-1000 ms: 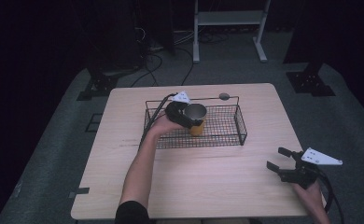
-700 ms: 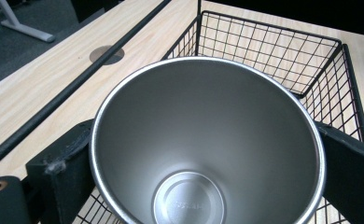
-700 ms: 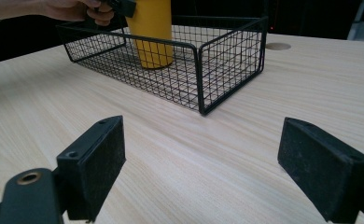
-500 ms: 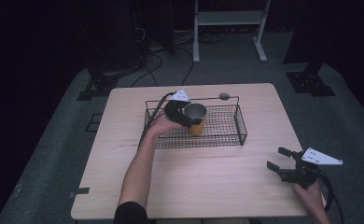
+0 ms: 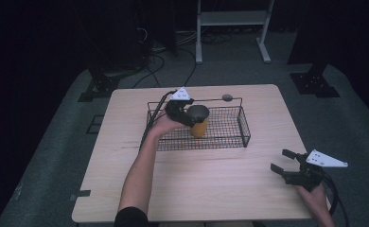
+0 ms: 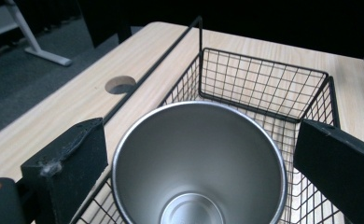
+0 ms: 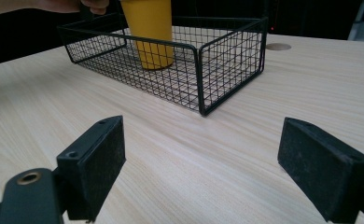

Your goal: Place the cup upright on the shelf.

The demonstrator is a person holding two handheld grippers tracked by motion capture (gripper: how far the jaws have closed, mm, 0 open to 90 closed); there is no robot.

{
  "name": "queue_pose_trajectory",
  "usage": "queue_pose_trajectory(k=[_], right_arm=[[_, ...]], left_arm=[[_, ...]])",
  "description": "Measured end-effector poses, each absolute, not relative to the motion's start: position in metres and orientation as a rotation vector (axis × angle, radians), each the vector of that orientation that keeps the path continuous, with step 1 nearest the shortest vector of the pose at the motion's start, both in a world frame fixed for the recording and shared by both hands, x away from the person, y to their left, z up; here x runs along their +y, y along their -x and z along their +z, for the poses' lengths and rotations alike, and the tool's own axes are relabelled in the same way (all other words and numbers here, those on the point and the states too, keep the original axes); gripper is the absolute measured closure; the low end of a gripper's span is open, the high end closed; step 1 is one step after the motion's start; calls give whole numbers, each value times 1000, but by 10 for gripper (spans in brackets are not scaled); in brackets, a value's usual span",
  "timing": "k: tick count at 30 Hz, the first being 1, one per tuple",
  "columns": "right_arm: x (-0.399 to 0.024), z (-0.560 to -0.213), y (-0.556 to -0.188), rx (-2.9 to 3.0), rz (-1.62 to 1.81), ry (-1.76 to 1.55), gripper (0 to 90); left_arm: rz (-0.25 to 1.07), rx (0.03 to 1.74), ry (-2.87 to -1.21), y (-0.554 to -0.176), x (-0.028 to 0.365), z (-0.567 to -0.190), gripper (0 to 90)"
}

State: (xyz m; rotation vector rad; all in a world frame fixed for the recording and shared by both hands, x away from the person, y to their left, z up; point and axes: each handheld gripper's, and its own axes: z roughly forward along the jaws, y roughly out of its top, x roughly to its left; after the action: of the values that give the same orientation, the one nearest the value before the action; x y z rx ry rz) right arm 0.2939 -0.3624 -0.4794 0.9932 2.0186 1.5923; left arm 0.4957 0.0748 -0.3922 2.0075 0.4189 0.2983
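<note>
Cup [image 6: 199, 163] base cropped, grip perhaps loose

- A yellow cup [image 5: 199, 125] with a bare steel inside [image 6: 199, 158] stands upright in the wire basket [image 5: 230, 127], mouth up and empty, toward the basket's left-middle part as the high view shows it.
- The cup's round rim is thin and silvery; its wall tapers toward a flat round bottom.
- The basket is black wire mesh, oblong and shallow, with a thin raised bar along its far side. It rests flat on the pale wooden surface [image 5: 197, 179], in the far half.
- From the right gripper view, the cup [image 7: 151, 32] rises above the basket's near wall [image 7: 161, 70].
</note>
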Motion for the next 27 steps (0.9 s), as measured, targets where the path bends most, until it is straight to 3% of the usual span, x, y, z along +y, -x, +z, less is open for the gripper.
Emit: queue_pose_trajectory(k=[27], right_arm=[[-363, -480, -294, 2010, 1590, -1007, 139]], left_arm=[[336, 364, -1889, -448, 95, -371, 22]])
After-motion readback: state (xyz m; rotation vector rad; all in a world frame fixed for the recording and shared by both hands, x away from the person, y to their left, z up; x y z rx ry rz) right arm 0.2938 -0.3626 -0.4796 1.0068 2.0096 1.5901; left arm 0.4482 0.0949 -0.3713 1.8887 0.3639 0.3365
